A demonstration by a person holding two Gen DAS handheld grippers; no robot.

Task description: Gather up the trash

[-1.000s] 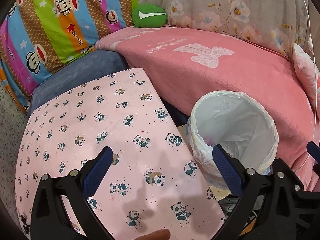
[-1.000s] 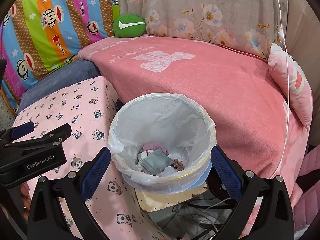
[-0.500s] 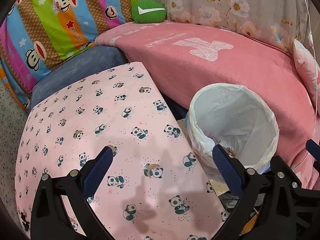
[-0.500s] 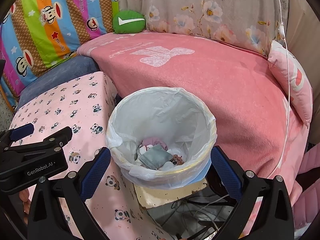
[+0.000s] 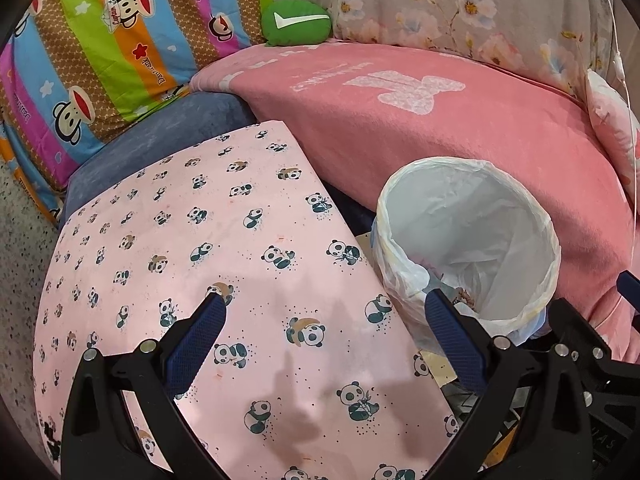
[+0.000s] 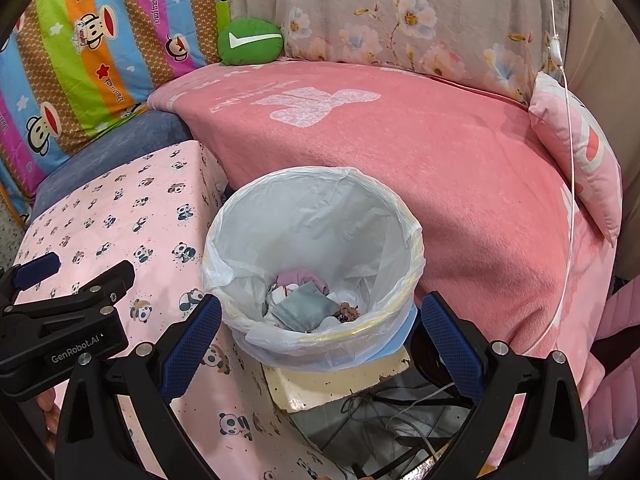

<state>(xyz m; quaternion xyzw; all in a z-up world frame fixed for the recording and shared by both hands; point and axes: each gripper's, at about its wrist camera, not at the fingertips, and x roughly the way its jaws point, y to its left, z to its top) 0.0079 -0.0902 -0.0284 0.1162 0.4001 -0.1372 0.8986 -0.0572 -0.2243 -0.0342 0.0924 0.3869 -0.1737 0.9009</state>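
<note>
Panda-print table [image 5: 208,248] bare beside pink sofa [image 6: 460,152]. Both claws, left claw [image 5: 324,316] and right claw [image 6: 320,320], spread wide, empty. Trash [image 6: 308,300] already inside lined bin [image 6: 400,216]. Seemingly near finished; next, searching for leftover litter.

Bright, even light, sharp focus (fisheye bending, dark vignette at edges).

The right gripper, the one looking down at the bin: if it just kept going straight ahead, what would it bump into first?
Probably the trash bin. The open right gripper points into its white-lined mouth, so it would likely meet the near rim or the trash at the bottom. Depth is hard to judge through this lens.
</note>
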